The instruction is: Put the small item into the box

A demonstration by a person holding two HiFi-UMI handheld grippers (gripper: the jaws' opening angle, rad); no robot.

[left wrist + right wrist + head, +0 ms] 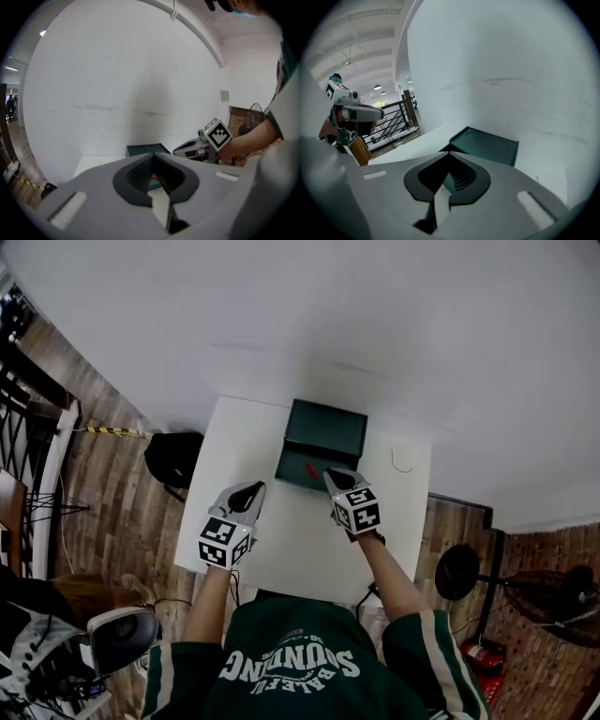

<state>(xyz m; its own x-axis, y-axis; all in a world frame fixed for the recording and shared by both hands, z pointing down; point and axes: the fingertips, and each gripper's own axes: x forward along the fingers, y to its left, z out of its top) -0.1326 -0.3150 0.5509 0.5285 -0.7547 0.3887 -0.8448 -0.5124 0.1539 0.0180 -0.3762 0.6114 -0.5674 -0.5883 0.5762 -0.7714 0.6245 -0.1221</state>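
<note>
Green jersey (291, 667), white lettering, nearest the lens; bare forearms reaching forward from it over white bench (281, 545).

Left gripper (251, 489): jaws clenched tip to tip, nothing between them. Held above the bench, short of the box and apart from it. Likely parked there to keep clear of the working side.

Right gripper (336, 476): jaws likewise pressed together and empty. Tips at the front right corner of the box, close to the red piece but not on it.

Box (323, 432): dark green, at the far edge of the bench, hinged lid stood up at the back. Open base turned toward the person, presumably for easy reach.

Small item (311, 470): red, slender, lying slantwise in the open base as far as can be judged. Placement apparently complete; lid not yet shut.
</note>
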